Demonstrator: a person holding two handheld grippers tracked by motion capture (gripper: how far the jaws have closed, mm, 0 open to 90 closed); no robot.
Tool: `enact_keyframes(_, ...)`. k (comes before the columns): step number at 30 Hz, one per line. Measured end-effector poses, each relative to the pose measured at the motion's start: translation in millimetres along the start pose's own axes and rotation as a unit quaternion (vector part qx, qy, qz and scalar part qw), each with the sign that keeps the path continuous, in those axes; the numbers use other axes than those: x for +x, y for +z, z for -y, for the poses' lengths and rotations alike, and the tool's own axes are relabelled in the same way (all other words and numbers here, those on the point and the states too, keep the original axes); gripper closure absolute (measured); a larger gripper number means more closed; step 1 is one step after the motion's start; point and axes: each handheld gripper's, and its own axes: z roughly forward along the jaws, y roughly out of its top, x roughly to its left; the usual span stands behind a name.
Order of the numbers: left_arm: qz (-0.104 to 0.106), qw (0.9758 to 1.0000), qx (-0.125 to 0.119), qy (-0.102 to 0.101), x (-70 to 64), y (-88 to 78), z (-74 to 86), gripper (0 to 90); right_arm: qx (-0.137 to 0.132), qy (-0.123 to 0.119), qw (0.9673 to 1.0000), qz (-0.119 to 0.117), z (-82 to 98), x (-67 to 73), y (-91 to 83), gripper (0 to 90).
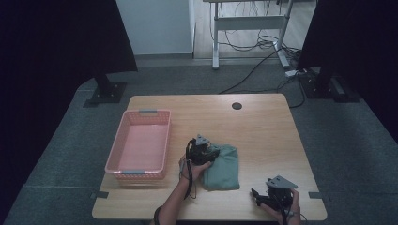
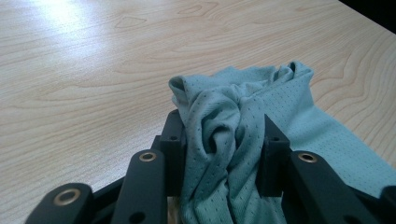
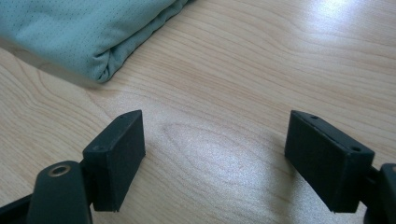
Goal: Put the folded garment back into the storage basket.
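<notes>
Lying folded on the wooden table (image 1: 263, 126), the green shirt (image 1: 225, 171) has one bunched fold clamped between the left gripper's (image 2: 224, 140) jaws (fabric fills the gap). Right gripper (image 3: 215, 154) jaws spread wide, nothing between them, shirt edge just ahead. Pink basket (image 1: 141, 140) beside the left gripper.

Dim high view; overhead glare on the table (image 2: 70, 28).
</notes>
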Motion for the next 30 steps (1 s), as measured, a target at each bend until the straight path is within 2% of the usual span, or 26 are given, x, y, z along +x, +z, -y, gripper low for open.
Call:
enact_keyframes(8, -0.006, 0.9998, 0.004, 0.018, -4.8, -2.8, -4.2, 62.7, -0.001, 0.001, 1.0, 0.002, 0.3, 0.0, -0.2, 20.0)
enact_keyframes(17, -0.011, 0.9998, 0.002, 0.018, -7.7, -5.0, -5.6, 62.9, -0.003, 0.007, 0.9999, 0.008, 0.9, -0.4, -0.8, 21.7)
enact_keyframes(23, -0.012, 0.9996, 0.005, 0.026, -8.7, -5.4, -6.9, 63.1, -0.005, 0.007, 0.9999, 0.01, 1.6, -1.5, -2.3, 22.7)
enact_keyframes(30, -0.012, 0.9995, 0.002, 0.03, -11.6, -8.2, -8.8, 63.5, -0.013, 0.004, 0.9999, -0.001, 0.4, 2.3, -4.9, 22.6)
